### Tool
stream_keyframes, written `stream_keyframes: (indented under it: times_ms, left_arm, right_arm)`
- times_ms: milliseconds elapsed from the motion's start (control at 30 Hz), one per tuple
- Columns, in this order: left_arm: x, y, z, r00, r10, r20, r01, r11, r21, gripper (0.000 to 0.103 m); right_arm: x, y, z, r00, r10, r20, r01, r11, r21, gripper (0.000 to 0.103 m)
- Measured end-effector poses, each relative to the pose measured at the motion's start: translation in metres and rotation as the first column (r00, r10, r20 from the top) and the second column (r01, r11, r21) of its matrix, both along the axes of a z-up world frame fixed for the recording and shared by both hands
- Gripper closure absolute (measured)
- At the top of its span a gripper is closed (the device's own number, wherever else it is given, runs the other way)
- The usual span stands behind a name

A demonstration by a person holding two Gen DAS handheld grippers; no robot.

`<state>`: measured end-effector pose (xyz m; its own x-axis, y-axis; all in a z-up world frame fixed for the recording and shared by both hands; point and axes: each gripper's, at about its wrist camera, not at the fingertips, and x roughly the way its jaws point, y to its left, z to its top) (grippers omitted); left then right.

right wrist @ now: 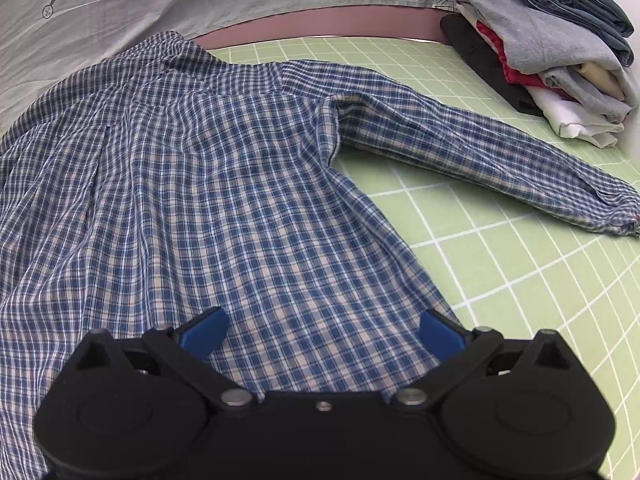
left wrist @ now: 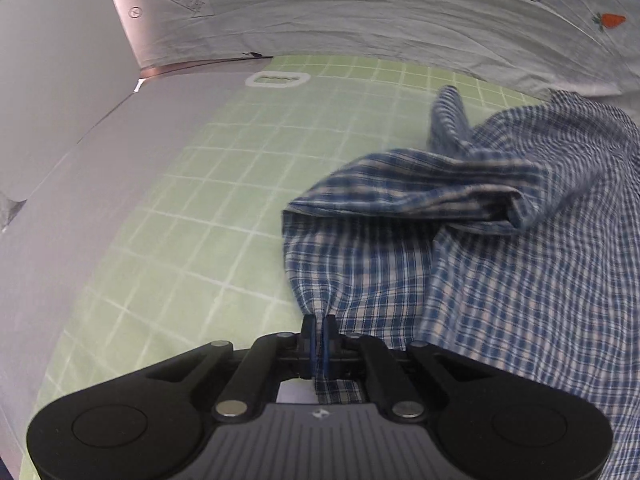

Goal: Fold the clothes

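Plaid shirt (right wrist: pixel 192 168) lies spread on the green grid mat (right wrist: pixel 520 264), collar toward the bench's far edge, one sleeve (right wrist: pixel 480 152) stretched toward the clothes stack (right wrist: pixel 560 68) at the far right corner. Left gripper (left wrist: pixel 319 326): jaws pinched on the shirt's hem corner. Right gripper (right wrist: pixel 322 330): jaws wide over the lower shirt, gripping nothing. White sheet (left wrist: pixel 380 12) beyond the mat.
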<state>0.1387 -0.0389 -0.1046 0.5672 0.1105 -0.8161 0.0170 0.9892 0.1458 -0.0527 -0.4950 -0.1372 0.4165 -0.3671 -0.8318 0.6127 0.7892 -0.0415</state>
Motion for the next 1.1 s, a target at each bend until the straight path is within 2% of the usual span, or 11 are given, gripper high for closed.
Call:
stream_keyframes:
  times_ms: [133,233,367,433,500,567,667,767,867,1000,1100]
  left_arm:
    - [0.009,0.028,0.021,0.988,0.087,0.129,-0.108,0.98,0.165,0.1]
    - [0.011,0.045,0.046,0.953,0.149,0.265,-0.201,0.963,0.18,0.099]
    - [0.013,0.037,0.046,0.961,0.149,0.233,-0.194,0.964,0.18,0.094]
    - [0.012,0.038,0.038,0.968,0.186,0.17,-0.204,0.975,0.094,0.093]
    - [0.006,0.048,0.031,0.959,0.267,0.096,-0.258,0.961,-0.097,0.088]
    - [-0.006,0.065,0.025,0.927,0.376,0.015,-0.35,0.875,-0.335,0.076]
    - [-0.025,0.088,0.011,0.854,0.509,-0.109,-0.469,0.66,-0.587,0.049]
    - [-0.04,0.107,-0.002,0.775,0.603,-0.19,-0.531,0.458,-0.713,0.046]
    - [-0.045,0.124,-0.009,0.695,0.679,-0.235,-0.564,0.314,-0.763,0.038]
    - [-0.04,0.143,-0.007,0.641,0.728,-0.243,-0.572,0.243,-0.783,0.033]
    - [-0.027,0.152,-0.003,0.611,0.76,-0.22,-0.602,0.266,-0.753,0.029]
  right_arm:
    - [-0.001,-0.001,-0.001,1.0,0.003,0.002,-0.003,1.0,0.001,0.0]
    - [-0.001,-0.001,-0.001,1.0,0.002,0.003,-0.002,1.0,0.004,0.0]
    - [-0.002,-0.004,-0.003,1.0,-0.007,0.008,0.007,1.0,0.01,0.0]
    - [-0.003,-0.005,-0.004,1.0,-0.013,0.011,0.013,1.0,0.013,0.0]
    - [-0.003,-0.006,-0.005,1.0,-0.016,0.011,0.016,1.0,0.015,0.0]
    - [-0.004,-0.007,-0.005,1.0,-0.016,0.01,0.016,1.0,0.015,0.0]
    - [-0.005,-0.006,-0.004,1.0,-0.018,0.01,0.018,1.0,0.016,0.0]
    - [-0.005,-0.006,-0.004,1.0,-0.016,0.009,0.016,1.0,0.015,0.0]
    - [-0.002,-0.007,-0.004,1.0,-0.01,0.007,0.01,1.0,0.016,0.0]
    - [0.0,-0.007,-0.005,1.0,-0.01,0.008,0.01,1.0,0.017,0.0]
    - [-0.001,-0.007,-0.005,1.0,-0.014,0.012,0.013,1.0,0.017,0.0]
